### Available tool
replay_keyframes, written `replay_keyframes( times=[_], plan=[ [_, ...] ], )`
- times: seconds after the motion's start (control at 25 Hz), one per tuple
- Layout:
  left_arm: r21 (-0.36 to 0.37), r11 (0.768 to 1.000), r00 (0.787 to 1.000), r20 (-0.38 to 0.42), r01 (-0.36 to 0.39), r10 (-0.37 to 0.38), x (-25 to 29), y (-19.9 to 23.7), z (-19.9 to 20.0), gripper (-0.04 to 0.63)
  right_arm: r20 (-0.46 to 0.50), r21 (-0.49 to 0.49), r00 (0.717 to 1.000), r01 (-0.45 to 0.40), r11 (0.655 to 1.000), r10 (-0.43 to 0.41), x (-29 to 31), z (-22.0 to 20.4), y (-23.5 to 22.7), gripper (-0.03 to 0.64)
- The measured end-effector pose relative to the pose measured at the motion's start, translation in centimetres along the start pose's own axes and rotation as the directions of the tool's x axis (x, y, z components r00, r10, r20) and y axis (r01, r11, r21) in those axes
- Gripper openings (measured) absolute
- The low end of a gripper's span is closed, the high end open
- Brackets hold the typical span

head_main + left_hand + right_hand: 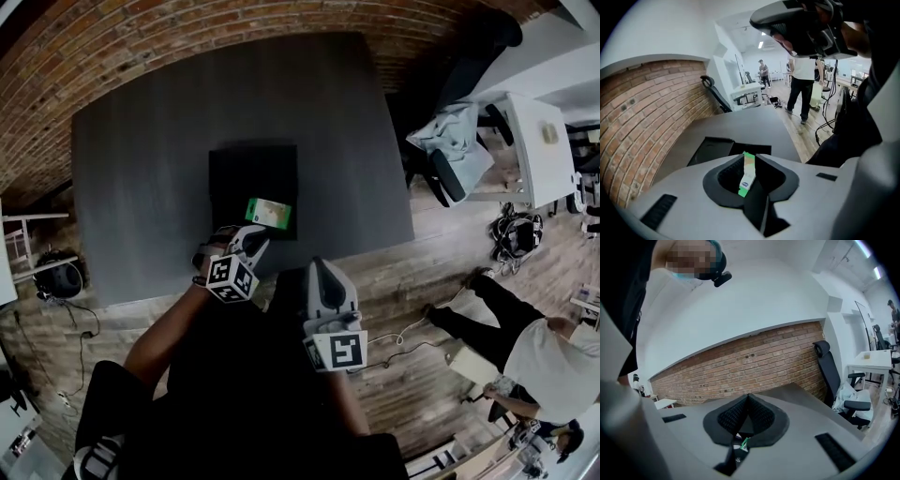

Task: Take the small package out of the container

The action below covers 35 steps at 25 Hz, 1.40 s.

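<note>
The small green-and-white package [268, 213] hangs over the near right edge of the black open container [251, 169] on the dark table [141, 178]. My left gripper [253, 236] is shut on it from the near side. In the left gripper view the package [747, 174] stands edge-on, pinched between the jaws of the left gripper [749, 158], with the container [712, 147] beyond and below. My right gripper [321, 272] hovers off the table's near edge. Its jaws meet at the tip of the right gripper [748, 397] with nothing between them.
A brick wall runs behind the table. To the right stand a black office chair draped with cloth [452, 141] and a white desk [539, 141], with cables [514, 234] on the wooden floor. A person [525, 352] stands at the lower right.
</note>
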State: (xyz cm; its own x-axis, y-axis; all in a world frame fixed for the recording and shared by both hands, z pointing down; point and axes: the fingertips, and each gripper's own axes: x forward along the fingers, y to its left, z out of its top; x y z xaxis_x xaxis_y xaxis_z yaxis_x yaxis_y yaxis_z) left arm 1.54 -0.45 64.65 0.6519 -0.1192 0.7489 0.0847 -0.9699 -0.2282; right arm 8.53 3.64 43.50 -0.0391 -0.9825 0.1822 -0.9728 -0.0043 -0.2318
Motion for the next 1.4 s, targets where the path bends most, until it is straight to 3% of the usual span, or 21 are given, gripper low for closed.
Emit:
replay_keyframes(
  times=[0.08,0.2,0.36,0.52,0.72,1.04,1.24,1.4],
  plan=[
    [0.000,1.000,0.999,-0.038,0.026,-0.026,1.5,-0.1,-0.6,0.131,-0.015,0.004,1.000,-0.010,1.000,0.010,0.2,-0.3,-1.0,0.023],
    [0.018,0.999,0.996,-0.077,0.051,-0.050,3.3,0.0,-1.0,0.138,-0.023,0.017,0.999,-0.027,0.999,0.028,0.7,-0.7,-2.2,0.023],
    [0.113,0.989,0.988,-0.136,0.095,-0.079,5.5,0.6,-0.8,0.163,-0.012,0.033,0.998,-0.063,0.997,0.063,1.9,-0.4,-3.1,0.023],
    [0.187,0.969,0.973,-0.197,0.159,-0.121,7.5,0.8,-1.2,0.184,-0.072,0.030,0.995,-0.072,0.997,0.074,2.6,-1.7,-3.9,0.023],
    [0.246,0.939,0.947,-0.273,0.241,-0.172,9.4,0.1,-2.2,0.218,-0.052,0.053,0.996,-0.072,0.996,0.075,3.3,-1.7,-5.0,0.023],
    [0.284,0.923,0.927,-0.339,0.261,-0.158,11.4,0.3,-3.3,0.262,-0.095,0.075,0.994,-0.037,0.997,0.044,3.7,-2.7,-6.9,0.023],
    [0.313,0.893,0.896,-0.405,0.323,-0.182,12.1,-0.3,-3.9,0.293,-0.075,0.080,0.996,-0.039,0.996,0.045,3.7,-2.7,-7.5,0.023],
    [0.299,0.892,0.886,-0.419,0.340,-0.197,12.7,-0.4,-3.8,0.305,-0.092,0.102,0.995,-0.032,0.994,0.042,3.8,-2.8,-8.1,0.023]
  ],
)
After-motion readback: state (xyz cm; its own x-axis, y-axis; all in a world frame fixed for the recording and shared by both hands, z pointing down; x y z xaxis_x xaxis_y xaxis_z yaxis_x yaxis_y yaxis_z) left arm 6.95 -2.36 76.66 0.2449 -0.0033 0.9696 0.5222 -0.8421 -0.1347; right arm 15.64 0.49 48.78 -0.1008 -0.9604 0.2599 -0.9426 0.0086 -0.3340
